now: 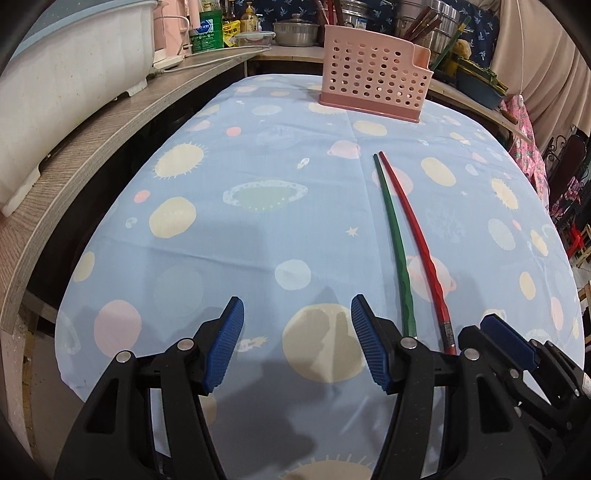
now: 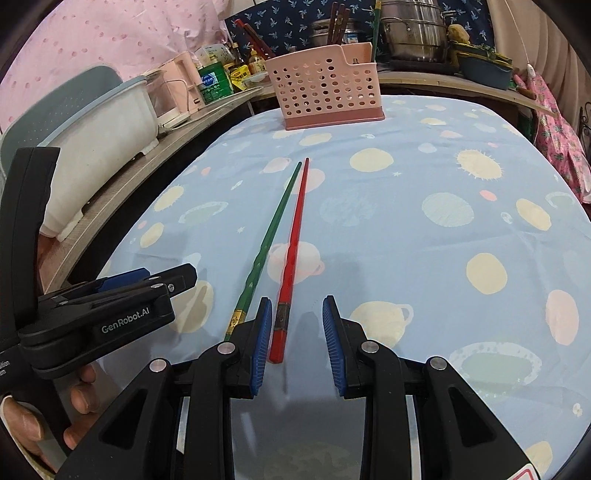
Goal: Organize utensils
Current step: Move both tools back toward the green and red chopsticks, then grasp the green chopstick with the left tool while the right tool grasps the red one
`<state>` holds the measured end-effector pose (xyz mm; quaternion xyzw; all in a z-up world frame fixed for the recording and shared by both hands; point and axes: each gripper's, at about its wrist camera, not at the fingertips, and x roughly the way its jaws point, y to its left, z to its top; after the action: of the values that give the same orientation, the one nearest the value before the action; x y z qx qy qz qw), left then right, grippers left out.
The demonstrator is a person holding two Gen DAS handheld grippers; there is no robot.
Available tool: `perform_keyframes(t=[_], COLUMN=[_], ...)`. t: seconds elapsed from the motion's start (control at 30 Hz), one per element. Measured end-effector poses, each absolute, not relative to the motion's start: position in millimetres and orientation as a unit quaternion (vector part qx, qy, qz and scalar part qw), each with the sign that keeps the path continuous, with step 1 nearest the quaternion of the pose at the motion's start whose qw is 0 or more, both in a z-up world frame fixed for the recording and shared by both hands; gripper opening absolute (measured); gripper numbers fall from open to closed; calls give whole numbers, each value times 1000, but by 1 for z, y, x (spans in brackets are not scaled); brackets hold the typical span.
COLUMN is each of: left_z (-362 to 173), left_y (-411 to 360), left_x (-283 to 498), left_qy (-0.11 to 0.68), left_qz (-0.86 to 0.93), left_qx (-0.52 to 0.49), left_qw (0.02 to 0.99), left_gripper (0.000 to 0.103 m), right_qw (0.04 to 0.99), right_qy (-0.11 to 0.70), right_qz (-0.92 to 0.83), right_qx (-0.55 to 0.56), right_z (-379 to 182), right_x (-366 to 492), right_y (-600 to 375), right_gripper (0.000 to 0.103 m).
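Note:
A green chopstick and a red chopstick lie side by side on the blue planet-print tablecloth, thin tips toward a pink perforated utensil holder at the far end. My left gripper hovers open over bare cloth, left of the chopsticks' thick ends. In the right wrist view my right gripper is open, and the red chopstick's thick end lies between its fingers, near the left pad, unpressed. The green chopstick runs just outside that finger. The holder has chopsticks standing in it.
A wooden shelf along the left carries a white tub, bottles and a pink appliance. Metal pots and a blue basin stand behind the holder. A hand holds the left gripper beside the right one.

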<state>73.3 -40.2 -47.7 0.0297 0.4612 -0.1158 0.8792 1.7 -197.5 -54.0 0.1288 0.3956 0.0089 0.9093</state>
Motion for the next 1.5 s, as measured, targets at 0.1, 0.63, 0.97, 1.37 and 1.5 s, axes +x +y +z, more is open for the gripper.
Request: perform_keyframes(t=[0.1,0.63,0.97,1.37,1.5], left_z=[-50,-48,-53,-60,-59], left_y=[-39,-54,-74,-80,-78], left_x=[71,54,43,41,41], left_qy=[464,461,466,466,470], left_qz=[-117,-146,-172,-165,-174], left_qx=[26,36,50,71,65], left_qw=[878,875,866,866,863], left_gripper=[57,69,71,43,18], right_qw=[908,913,910,910,910], right_qy=[399,397,393,392,393], right_qz=[13,-18,-42,-43,-43], right_qx=[124,88,127,126,127], right_z=[-58,-66,-67,-68,-68], right_x=[1,-5,-22,-24,-24], right_y=[-192,-194,-225,-225,-225], right_gripper=[28,7,7,7,7])
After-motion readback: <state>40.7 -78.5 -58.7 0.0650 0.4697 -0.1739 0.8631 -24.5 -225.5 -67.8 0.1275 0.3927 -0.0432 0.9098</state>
